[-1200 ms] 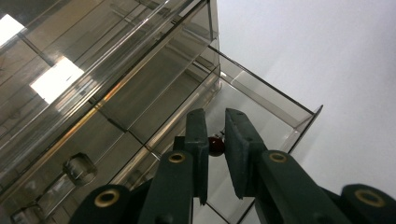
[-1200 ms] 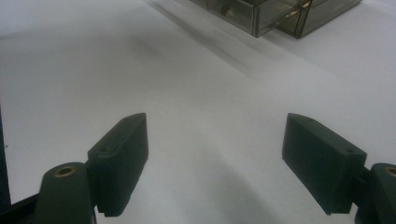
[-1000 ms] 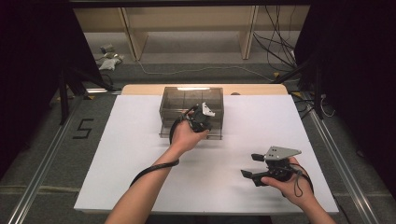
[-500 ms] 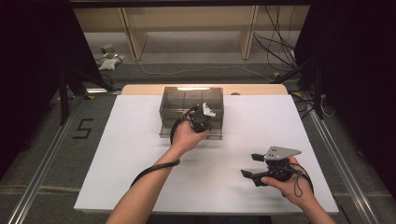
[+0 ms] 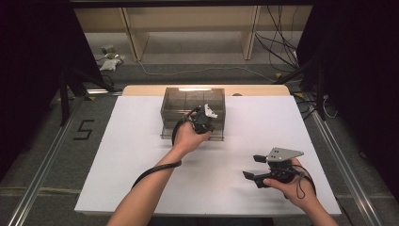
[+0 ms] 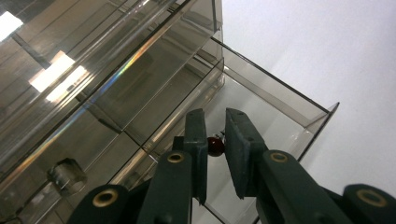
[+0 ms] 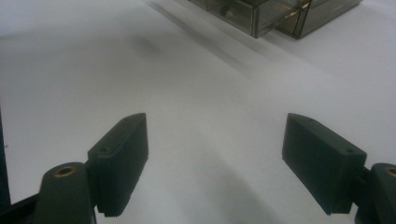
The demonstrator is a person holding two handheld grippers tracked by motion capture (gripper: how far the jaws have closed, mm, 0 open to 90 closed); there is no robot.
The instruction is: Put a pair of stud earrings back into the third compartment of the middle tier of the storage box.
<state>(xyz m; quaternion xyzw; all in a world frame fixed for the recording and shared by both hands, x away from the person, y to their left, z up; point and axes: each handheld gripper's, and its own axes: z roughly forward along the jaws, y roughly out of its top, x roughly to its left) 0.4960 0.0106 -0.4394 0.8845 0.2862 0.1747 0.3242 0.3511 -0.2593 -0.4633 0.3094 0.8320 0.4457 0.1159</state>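
A smoky clear drawer cabinet (image 5: pixel 188 101) stands at the back middle of the white table (image 5: pixel 136 155). My left gripper (image 5: pixel 203 120) is at its front, over a pulled-out drawer (image 6: pixel 280 100). In the left gripper view the left gripper (image 6: pixel 215 114) has its jaws almost together, and a small dark red bead-like piece (image 6: pixel 215 146) sits between the pads. My right gripper (image 5: pixel 251 167) rests low near the front right of the table. Its jaws stand wide apart with nothing between them, and bare table lies under the gripper (image 7: pixel 217 126).
The cabinet (image 7: pixel 261 14) lies far off in the right gripper view, with one drawer sticking out. A round knob (image 6: pixel 67 175) marks a closed drawer front. Black cables trail from both hands. Metal rails run along both table sides.
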